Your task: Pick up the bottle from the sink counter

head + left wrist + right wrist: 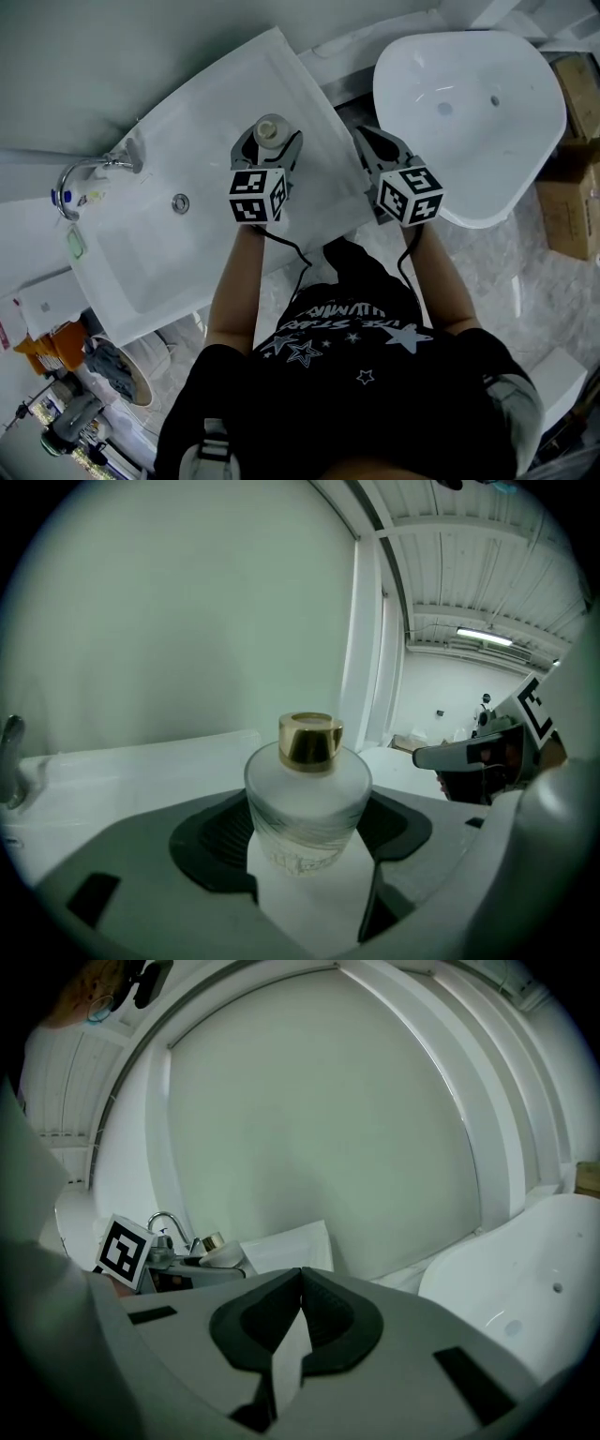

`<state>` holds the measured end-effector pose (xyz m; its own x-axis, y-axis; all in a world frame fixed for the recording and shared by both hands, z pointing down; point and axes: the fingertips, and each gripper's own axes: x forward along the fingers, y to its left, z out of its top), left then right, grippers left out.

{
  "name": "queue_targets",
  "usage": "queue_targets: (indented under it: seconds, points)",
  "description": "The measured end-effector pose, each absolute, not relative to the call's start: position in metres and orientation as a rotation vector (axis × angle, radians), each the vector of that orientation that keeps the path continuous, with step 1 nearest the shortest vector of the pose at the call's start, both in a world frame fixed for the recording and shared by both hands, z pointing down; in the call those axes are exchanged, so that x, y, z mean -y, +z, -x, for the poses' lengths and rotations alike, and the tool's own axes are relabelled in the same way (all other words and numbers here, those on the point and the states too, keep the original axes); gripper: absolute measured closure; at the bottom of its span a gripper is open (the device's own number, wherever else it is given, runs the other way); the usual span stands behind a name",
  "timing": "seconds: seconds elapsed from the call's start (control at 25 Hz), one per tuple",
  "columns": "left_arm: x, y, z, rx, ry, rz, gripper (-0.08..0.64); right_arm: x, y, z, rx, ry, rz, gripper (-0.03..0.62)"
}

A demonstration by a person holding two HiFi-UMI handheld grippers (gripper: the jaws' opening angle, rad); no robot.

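A squat frosted-glass bottle (271, 131) with a gold cap stands at the right end of the white sink counter (309, 178). In the left gripper view the bottle (307, 803) fills the middle, with both dark pads pressed against its sides. My left gripper (269, 142) is shut on it. Whether the bottle rests on the counter or hangs just above it, I cannot tell. My right gripper (373, 141) hovers to the right, past the counter's edge, with its jaws (300, 1277) shut and holding nothing. From that view the bottle (212, 1245) shows small at the left.
The counter's basin (141, 253) has a drain (181, 202) and a chrome faucet (89, 173) at the left. A loose white washbasin (469, 112) lies to the right of my right gripper. Cardboard boxes (572, 187) sit at the far right, and clutter (84, 375) lies on the floor at the lower left.
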<state>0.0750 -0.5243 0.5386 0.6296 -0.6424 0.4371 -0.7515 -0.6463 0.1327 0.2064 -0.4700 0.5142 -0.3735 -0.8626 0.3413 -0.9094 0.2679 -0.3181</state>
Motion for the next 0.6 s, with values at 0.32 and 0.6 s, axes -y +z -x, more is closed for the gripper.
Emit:
queue_targets:
  seconds: [0.32,0.6]
  points:
    - [0.441,0.516,-0.019,1.139,0.497,-2.537,0.221,0.406,0.481,-0.157,2.469,0.672,-1.686,0.586]
    - [0.371,0.499,0.035,1.202,0.476,-2.514,0.221,0.352,0.464,-0.113,2.525,0.651,-1.628,0.586]
